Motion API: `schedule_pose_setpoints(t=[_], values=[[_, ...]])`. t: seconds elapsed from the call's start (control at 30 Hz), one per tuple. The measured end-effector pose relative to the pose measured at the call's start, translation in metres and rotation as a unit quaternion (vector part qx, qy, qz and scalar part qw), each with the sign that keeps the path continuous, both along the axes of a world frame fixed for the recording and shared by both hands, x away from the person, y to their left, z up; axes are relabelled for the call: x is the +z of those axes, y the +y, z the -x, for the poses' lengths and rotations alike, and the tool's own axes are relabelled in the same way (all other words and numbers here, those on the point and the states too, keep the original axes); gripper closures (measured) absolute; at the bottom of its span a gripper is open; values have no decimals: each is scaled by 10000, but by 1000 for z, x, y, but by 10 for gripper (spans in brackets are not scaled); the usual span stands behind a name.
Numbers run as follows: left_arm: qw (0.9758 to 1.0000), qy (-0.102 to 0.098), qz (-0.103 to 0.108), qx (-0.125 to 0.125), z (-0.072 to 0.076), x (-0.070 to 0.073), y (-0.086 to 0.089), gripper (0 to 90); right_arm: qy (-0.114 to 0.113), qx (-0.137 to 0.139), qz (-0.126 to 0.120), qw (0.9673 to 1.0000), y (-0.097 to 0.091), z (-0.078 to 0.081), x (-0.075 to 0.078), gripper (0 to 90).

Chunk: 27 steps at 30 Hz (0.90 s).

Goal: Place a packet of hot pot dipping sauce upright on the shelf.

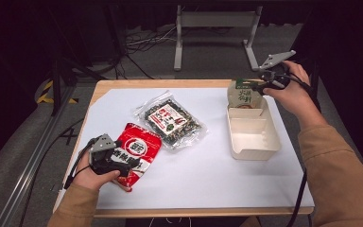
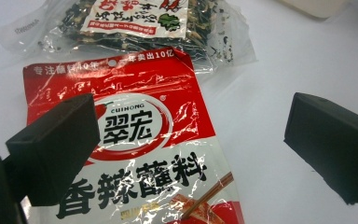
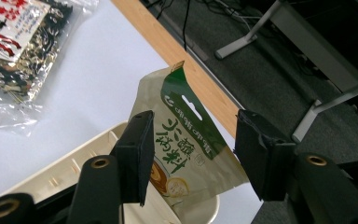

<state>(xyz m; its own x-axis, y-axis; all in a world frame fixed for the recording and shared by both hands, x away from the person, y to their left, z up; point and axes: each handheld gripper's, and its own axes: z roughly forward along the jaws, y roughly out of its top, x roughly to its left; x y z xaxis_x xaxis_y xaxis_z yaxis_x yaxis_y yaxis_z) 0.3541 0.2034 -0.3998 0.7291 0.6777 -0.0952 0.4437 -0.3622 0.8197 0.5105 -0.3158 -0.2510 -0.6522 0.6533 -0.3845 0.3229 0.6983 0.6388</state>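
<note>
Right gripper view: tray (image 3: 74,161) wall hides green pouch (image 3: 186,144) bottom.

My left gripper (image 1: 108,158) on near-left packet (image 1: 134,153); seaweed bag (image 1: 171,119) behind it; pouch (image 1: 243,94) in tray (image 1: 253,137), right.

I note the white sheet (image 1: 208,165) brightly lit from overhead, surroundings dark; glare streaks the red packet (image 2: 140,140); near jaws slightly blurred.

In your left gripper view the red packet (image 2: 135,154) runs off the bottom edge. The green pouch (image 3: 186,144) hides its base inside the tray (image 3: 51,182).
</note>
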Motion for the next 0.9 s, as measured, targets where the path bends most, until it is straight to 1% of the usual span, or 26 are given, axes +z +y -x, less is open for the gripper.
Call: schedule_pose_setpoints(t=[0.03,0.1,0.17,0.2,0.23,0.3,0.33,0.37,0.43,0.5,0.6,0.63,0.67,0.77,0.83,0.87,0.9], values=[[10000,0,0,0,0,0,0,37,0,0,0,10000,0,0,0,473],[9999,-73,-90,-26,-1,1,0,42,-93,-118,-172,9997,-7,6,3,457],[9999,-99,-125,-46,-2,3,1,52,-160,-187,-341,9991,-11,11,6,436],[9999,-97,-130,-45,-2,3,1,58,-176,-279,-492,9982,-14,16,8,426],[9998,-100,-167,-30,-2,3,2,64,-203,-308,-567,9977,-16,18,9,424],[9995,-125,-265,-72,-2,4,4,82,-265,-354,-828,9956,-21,27,12,416],[9995,-143,-276,-73,-2,4,5,90,-262,-372,-944,9945,-23,30,13,414],[9997,-118,-220,-52,-2,5,5,91,-268,-380,-1036,9935,-25,33,13,410],[9997,-131,-208,-69,-2,6,7,96,-249,-371,-1184,9920,-28,40,14,399],[9996,-155,-214,-65,-1,8,7,107,-226,-339,-1293,9908,-29,46,14,393],[9998,-121,-108,-62,-2,9,8,120,-227,-271,-1425,9892,-29,54,14,383],[9998,-121,-108,-62,-2,9,8,125,-227,-271,-1425,9892,-29,54,14,383],[9997,-195,26,-121,-3,9,9,129,-210,-213,-1566,9872,-28,61,12,381],[9997,-206,56,-116,-4,9,10,141,-202,-179,-1627,9863,-27,66,10,381],[9998,-188,29,-92,-5,10,11,147,-201,-110,-1695,9853,-24,74,8,381],[9999,-139,43,-42,-5,10,11,148,-202,-100,-1708,9851,-24,76,8,381],[9999,-139,43,-42,-5,10,11,147,-202,-100,-1708,9851,-24,76,8,381]])
